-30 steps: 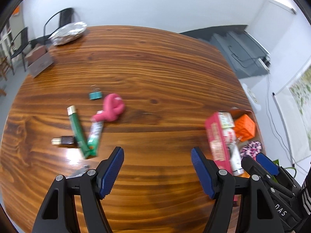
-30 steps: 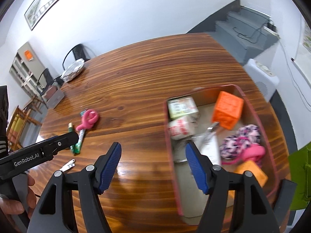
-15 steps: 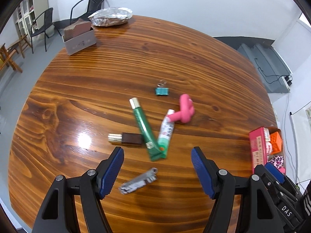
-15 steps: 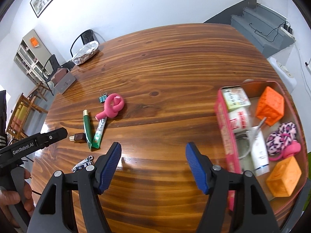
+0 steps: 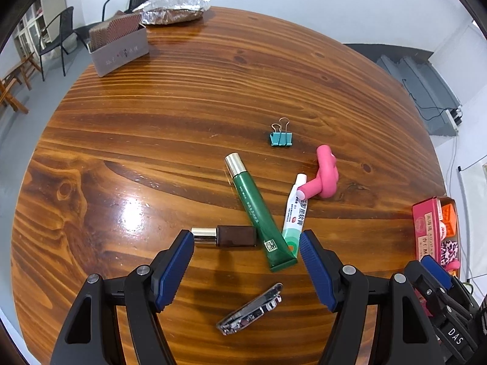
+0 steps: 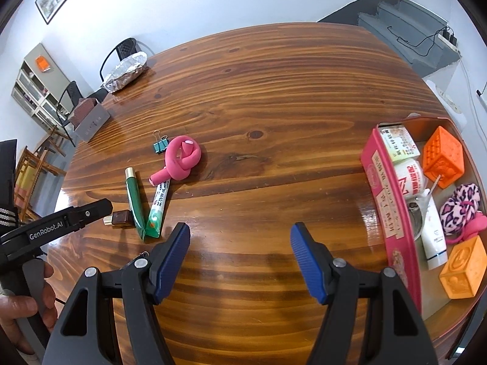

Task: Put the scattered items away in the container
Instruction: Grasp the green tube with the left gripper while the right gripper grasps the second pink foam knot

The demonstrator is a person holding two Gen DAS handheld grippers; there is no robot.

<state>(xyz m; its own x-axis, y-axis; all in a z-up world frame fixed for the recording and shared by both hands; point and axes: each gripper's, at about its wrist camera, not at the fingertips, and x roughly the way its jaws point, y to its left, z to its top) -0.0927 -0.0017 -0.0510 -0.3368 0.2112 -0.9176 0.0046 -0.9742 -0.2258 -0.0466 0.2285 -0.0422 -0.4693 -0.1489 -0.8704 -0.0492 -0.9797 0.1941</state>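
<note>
Scattered on the wooden table lie a green tube (image 5: 257, 210) (image 6: 134, 202), a white-green tube (image 5: 294, 210) (image 6: 158, 206), a brown lipstick (image 5: 226, 235) (image 6: 120, 218), a pink knotted toy (image 5: 324, 174) (image 6: 181, 158), a teal binder clip (image 5: 281, 138) (image 6: 160, 146) and a nail clipper (image 5: 251, 310). My left gripper (image 5: 246, 243) is open and empty, hovering over the tube ends and lipstick. My right gripper (image 6: 240, 235) is open and empty above bare table. The pink container (image 6: 392, 213) at the right holds orange cubes (image 6: 443, 156), boxes, a tube and a scrunchie.
A grey box (image 5: 120, 47) with brown contents and a foil-wrapped bundle (image 5: 173, 7) sit at the table's far edge, with black chairs behind. Stairs (image 6: 408, 33) lie past the far right. The container also shows in the left wrist view (image 5: 426, 231).
My left gripper has moved left from the container and come down over the scattered items. My right gripper has drawn left, away from above the container. Both stayed open.
</note>
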